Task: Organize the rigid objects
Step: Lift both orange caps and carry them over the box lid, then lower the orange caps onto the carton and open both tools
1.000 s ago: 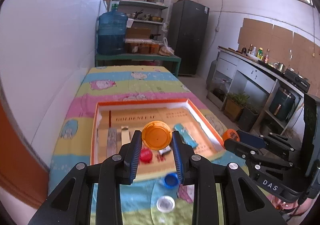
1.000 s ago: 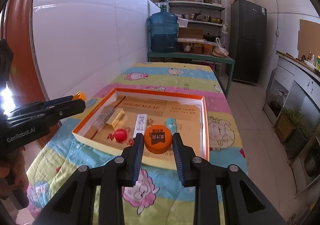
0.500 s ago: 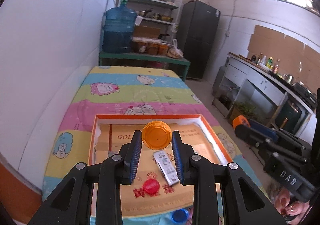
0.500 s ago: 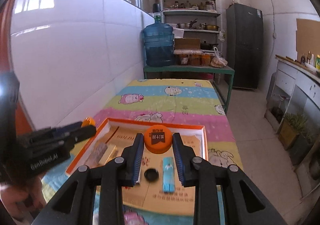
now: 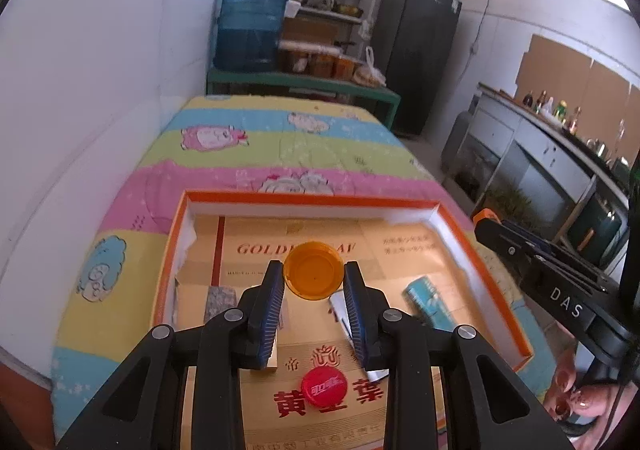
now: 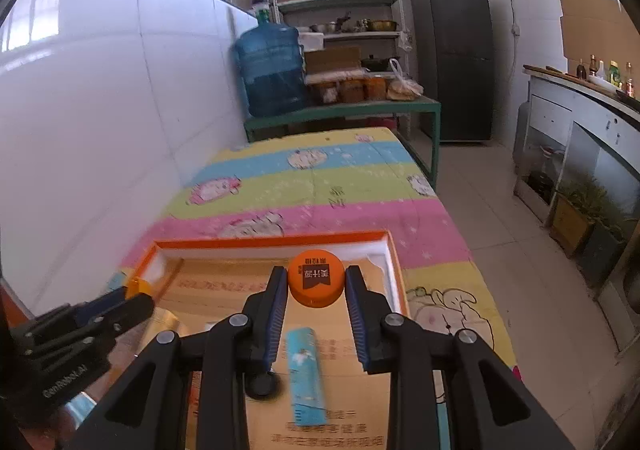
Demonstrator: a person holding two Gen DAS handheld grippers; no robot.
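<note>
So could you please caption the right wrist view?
Right gripper holding an orange cap above the orange-rimmed box.

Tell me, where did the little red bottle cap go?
In the left wrist view the red bottle cap lies on the floor of the orange box, near its front edge, just below the left claw that grips an orange cap.

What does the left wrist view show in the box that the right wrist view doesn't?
Only the left wrist view: a red bottle cap and a grey stone block, plus the left claw clamping an orange lid hollow side up. Only the right wrist view: a black cap and the right claw gripping a labelled orange cap. Both: the orange-rimmed box and a blue packet.
</note>
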